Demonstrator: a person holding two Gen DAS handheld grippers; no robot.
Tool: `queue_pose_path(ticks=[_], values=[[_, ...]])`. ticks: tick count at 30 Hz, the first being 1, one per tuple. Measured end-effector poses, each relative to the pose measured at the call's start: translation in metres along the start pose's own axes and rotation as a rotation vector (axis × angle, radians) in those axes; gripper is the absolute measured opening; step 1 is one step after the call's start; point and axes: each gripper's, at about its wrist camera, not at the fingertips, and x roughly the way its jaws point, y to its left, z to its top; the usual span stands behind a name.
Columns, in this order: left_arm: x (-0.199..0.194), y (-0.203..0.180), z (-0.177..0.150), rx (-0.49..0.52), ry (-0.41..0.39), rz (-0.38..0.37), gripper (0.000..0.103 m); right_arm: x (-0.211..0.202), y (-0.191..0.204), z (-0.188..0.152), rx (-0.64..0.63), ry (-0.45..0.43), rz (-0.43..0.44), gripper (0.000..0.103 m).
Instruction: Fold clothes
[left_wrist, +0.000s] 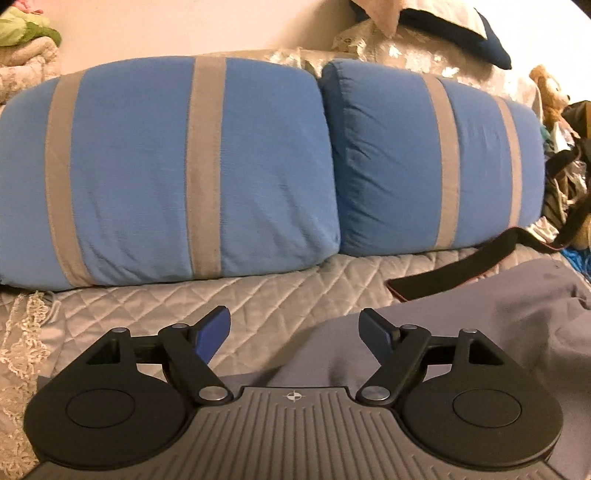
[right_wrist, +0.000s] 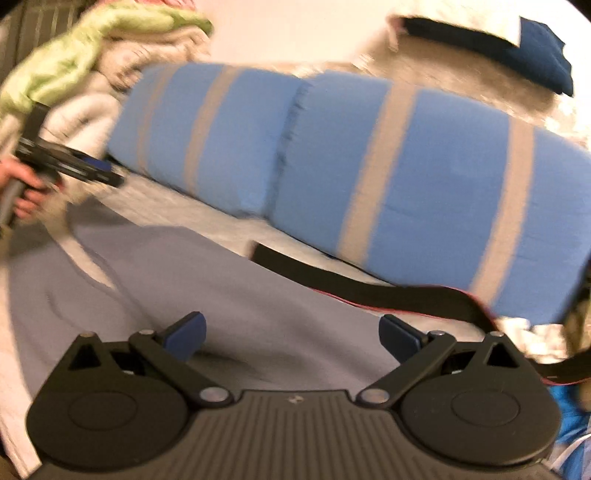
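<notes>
A grey-blue garment (left_wrist: 480, 325) lies spread on the quilted bed cover (left_wrist: 184, 306); in the right wrist view the garment (right_wrist: 177, 280) fills the lower middle. My left gripper (left_wrist: 295, 336) is open and empty, hovering over the garment's left edge. My right gripper (right_wrist: 291, 336) is open and empty above the garment. The left gripper also shows in the right wrist view (right_wrist: 92, 171), held in a hand at the far left. The right wrist view is motion-blurred.
Two blue pillows with grey stripes (left_wrist: 177, 173) (left_wrist: 424, 162) lean along the back of the bed. A black strap (left_wrist: 454, 269) lies by the garment's far edge; it also shows in the right wrist view (right_wrist: 354, 284). Clutter and a plush toy (left_wrist: 550, 96) sit at right. Piled bedding (right_wrist: 92, 55) at left.
</notes>
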Motion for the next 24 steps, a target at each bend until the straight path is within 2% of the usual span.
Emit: queue_pose_path(ticks=[3, 6, 7, 11, 16, 21, 23, 24], values=[[0.002, -0.001, 0.0, -0.008, -0.003, -0.007, 0.076, 0.017, -0.046, -0.008, -0.049, 0.07, -0.071, 0.102], [0.007, -0.002, -0.001, 0.003, -0.003, -0.001, 0.076, 0.046, -0.091, -0.019, -0.048, 0.157, -0.118, 0.094], [0.007, -0.001, -0.002, 0.004, -0.006, -0.006, 0.076, 0.056, -0.106, -0.023, -0.04, 0.188, -0.126, 0.089], [0.004, 0.0, -0.005, 0.014, -0.03, -0.035, 0.076, 0.088, -0.147, -0.04, 0.02, 0.243, -0.109, 0.084], [0.007, -0.001, -0.006, 0.031, -0.027, -0.038, 0.076, 0.117, -0.172, -0.054, 0.086, 0.26, -0.082, 0.078], [0.014, 0.0, -0.011, 0.044, -0.004, -0.038, 0.076, 0.136, -0.188, -0.059, 0.144, 0.265, -0.064, 0.078], [0.017, 0.001, -0.012, 0.042, 0.007, -0.036, 0.076, 0.139, -0.19, -0.06, 0.167, 0.274, -0.043, 0.066], [0.017, 0.002, -0.012, 0.041, 0.011, -0.034, 0.076, 0.139, -0.192, -0.06, 0.18, 0.276, -0.037, 0.064]])
